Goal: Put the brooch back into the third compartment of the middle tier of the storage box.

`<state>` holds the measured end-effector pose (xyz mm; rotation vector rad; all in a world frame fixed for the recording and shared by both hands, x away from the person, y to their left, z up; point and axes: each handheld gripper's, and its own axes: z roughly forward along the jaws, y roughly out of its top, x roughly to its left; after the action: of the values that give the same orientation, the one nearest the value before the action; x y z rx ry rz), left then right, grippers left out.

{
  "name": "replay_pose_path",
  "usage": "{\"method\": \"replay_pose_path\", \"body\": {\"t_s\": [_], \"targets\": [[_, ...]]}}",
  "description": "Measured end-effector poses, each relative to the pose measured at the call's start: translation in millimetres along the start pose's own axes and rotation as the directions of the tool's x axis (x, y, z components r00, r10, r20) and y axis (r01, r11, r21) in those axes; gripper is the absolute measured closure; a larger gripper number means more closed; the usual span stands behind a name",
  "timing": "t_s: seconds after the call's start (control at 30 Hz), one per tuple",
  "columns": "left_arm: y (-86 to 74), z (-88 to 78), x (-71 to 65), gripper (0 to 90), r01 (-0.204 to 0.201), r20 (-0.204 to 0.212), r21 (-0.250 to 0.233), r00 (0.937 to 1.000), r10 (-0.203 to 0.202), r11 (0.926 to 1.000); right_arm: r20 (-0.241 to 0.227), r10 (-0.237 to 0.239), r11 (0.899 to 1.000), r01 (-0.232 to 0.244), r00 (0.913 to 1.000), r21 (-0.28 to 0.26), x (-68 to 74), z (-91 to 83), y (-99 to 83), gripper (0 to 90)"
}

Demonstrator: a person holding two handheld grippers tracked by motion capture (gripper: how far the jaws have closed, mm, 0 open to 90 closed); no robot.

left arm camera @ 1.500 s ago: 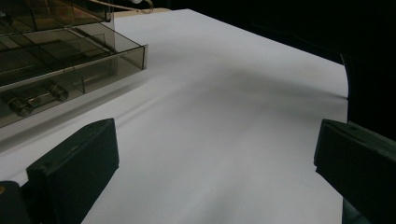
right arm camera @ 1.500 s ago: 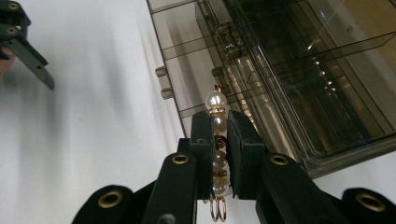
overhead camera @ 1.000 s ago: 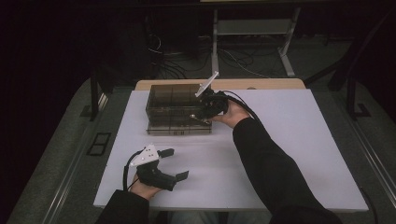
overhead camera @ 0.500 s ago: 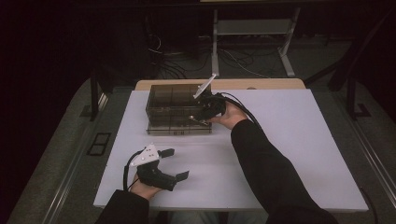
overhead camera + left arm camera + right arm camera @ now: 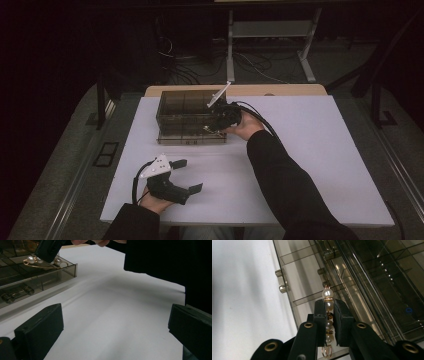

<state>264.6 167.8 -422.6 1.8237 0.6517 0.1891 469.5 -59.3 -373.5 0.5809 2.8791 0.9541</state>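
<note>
Resting left gripper (image 5: pixel 186 176) gapes empty on the near-left white table (image 5: pixel 320 165) | your right gripper (image 5: pixel 329 312) pinches a gold-and-pearl bracelet (image 5: pixel 328 305) over the smoky clear plastic organiser box's (image 5: pixel 187 119) near-right drawer | risk: loosening early drops the beads outside that compartment.

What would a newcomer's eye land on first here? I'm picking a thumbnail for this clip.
Probably the pearl bracelet, pinched between the shut jaws of the right gripper just above the smoky clear box at the far side of the white table. Next comes the left gripper, resting with its jaws wide open on the table's near edge, nothing between them.
</note>
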Motion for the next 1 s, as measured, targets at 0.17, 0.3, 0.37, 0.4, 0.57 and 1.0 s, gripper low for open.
{"method": "replay_pose_path", "body": {"t_s": [0.17,0.3,0.37,0.4,0.57,1.0], "targets": [[0.0,0.4,0.1,0.0,-0.002,0.002,0.001,1.0000,0.002,1.0000,0.003,-0.001,1.000,0.001,1.0000,0.014,-0.3,3.1,-1.0,80.5],[0.0,0.4,0.1,0.0,-0.003,0.002,0.002,1.0000,0.003,1.0000,0.005,-0.005,1.000,0.005,1.0000,0.021,-0.7,5.9,-1.7,80.3],[-0.1,0.5,0.2,0.0,-0.002,0.002,0.003,1.0000,0.002,1.0000,0.005,0.000,1.000,0.000,1.0000,0.014,-0.5,6.4,-2.3,79.5],[-0.1,0.6,0.3,0.0,-0.002,0.003,0.004,1.0000,0.002,1.0000,0.007,0.006,1.000,-0.006,1.0000,0.011,-0.1,6.0,-2.5,79.3],[-0.2,1.0,-0.1,0.0,-0.002,0.003,0.005,1.0000,0.002,1.0000,0.001,0.011,1.000,-0.011,0.9999,0.006,1.9,3.5,-2.1,71.7],[-0.4,1.4,-0.2,0.0,-0.003,0.002,0.007,1.0000,0.003,1.0000,-0.004,0.044,0.998,-0.044,0.9990,-0.048,3.5,-17.1,-12.4,50.6]]}}
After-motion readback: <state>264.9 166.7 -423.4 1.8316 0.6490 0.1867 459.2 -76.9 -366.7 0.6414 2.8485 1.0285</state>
